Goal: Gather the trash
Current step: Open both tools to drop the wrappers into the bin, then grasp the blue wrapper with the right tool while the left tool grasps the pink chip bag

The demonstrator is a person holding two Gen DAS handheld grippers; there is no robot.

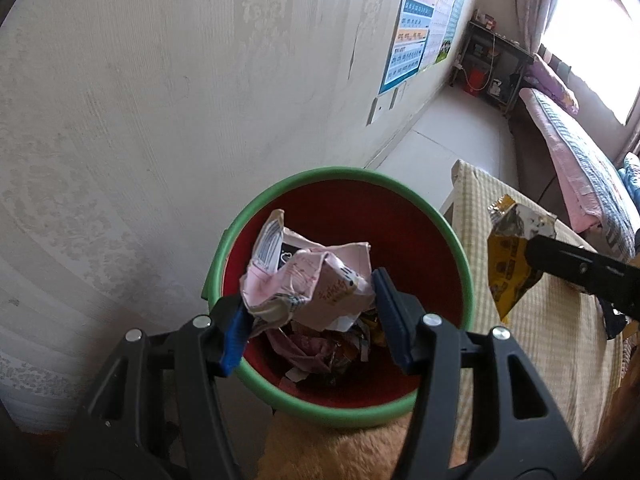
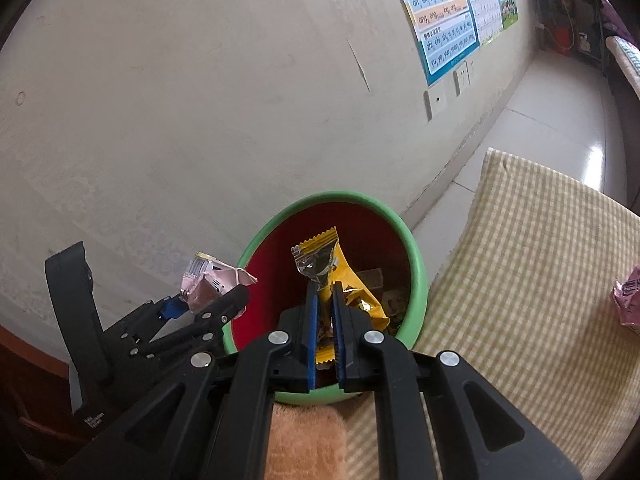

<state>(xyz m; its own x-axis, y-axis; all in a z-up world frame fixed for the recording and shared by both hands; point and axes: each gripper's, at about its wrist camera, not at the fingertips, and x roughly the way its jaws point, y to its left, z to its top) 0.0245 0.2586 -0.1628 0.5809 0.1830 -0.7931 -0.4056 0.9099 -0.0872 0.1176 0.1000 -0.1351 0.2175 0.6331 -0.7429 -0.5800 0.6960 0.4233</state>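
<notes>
A red bin with a green rim (image 1: 340,174) stands against the wall, with several crumpled wrappers (image 1: 320,354) at its bottom. Above its opening my left gripper (image 1: 310,292) is shut on a crushed pink carton (image 1: 296,276), one blue pad on each side. My right gripper (image 2: 324,286) is shut on a yellow snack wrapper (image 2: 318,254) and hangs over the near side of the bin (image 2: 332,196). In the left wrist view the right gripper (image 1: 534,252) and its yellow wrapper (image 1: 506,268) sit to the right of the bin. In the right wrist view the left gripper (image 2: 208,300) holds the pink carton (image 2: 202,282) at the bin's left rim.
A yellow checked cloth (image 2: 540,260) covers the surface right of the bin, and a pink wrapper (image 2: 626,300) lies on it. An orange fuzzy cushion (image 2: 308,440) sits below the bin. The patterned wall (image 1: 160,120) runs close behind. Posters (image 2: 440,12), a shelf (image 1: 492,64) and a bed (image 1: 572,152) lie further off.
</notes>
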